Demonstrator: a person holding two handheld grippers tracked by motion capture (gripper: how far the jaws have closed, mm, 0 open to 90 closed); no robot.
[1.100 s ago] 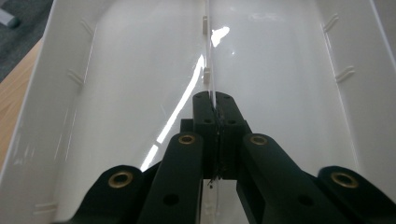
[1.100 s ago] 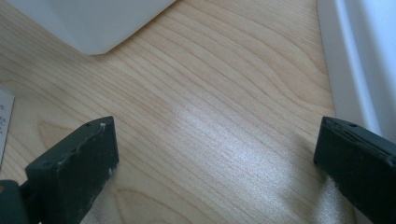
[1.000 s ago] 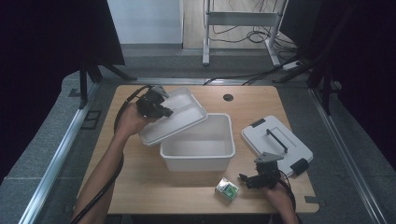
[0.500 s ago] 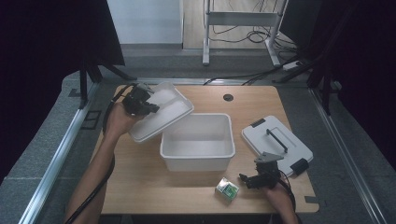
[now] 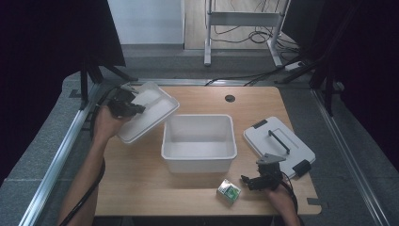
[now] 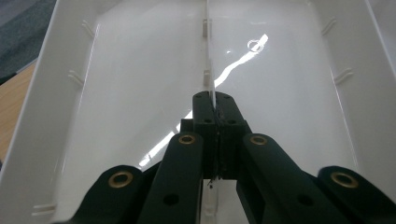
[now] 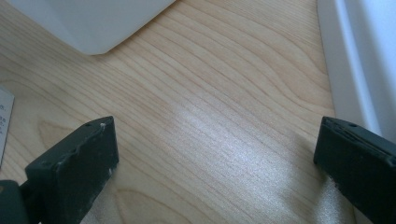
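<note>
Wood covers the top of the table (image 5: 141, 188), and dark curtains hang all around it, with grey floor and cables behind. A white tub (image 5: 199, 142) stands open in the middle of the table.

At the far left corner, the left gripper (image 5: 136, 107) holds a white tray (image 5: 149, 113) with a thin wall down its middle. In the left gripper view the two black jaws are squeezed tight together on that thin middle wall (image 6: 208, 70). The tray (image 6: 116, 93) is tilted, with its inside facing the gripper. In the high view it sits to the left of the tub, part of it over the edge of the table, and it does not touch the tub.

Near the front right edge, the right gripper (image 5: 245, 179) rests low over the wood. In the right gripper view its jaws stand wide apart with bare wood (image 7: 210, 116) between them, so it holds nothing. A little green and white box (image 5: 228, 192) lies just beside it on the left. A grey lid with a black handle (image 5: 278, 146) lies flat to the right of the tub.
</note>
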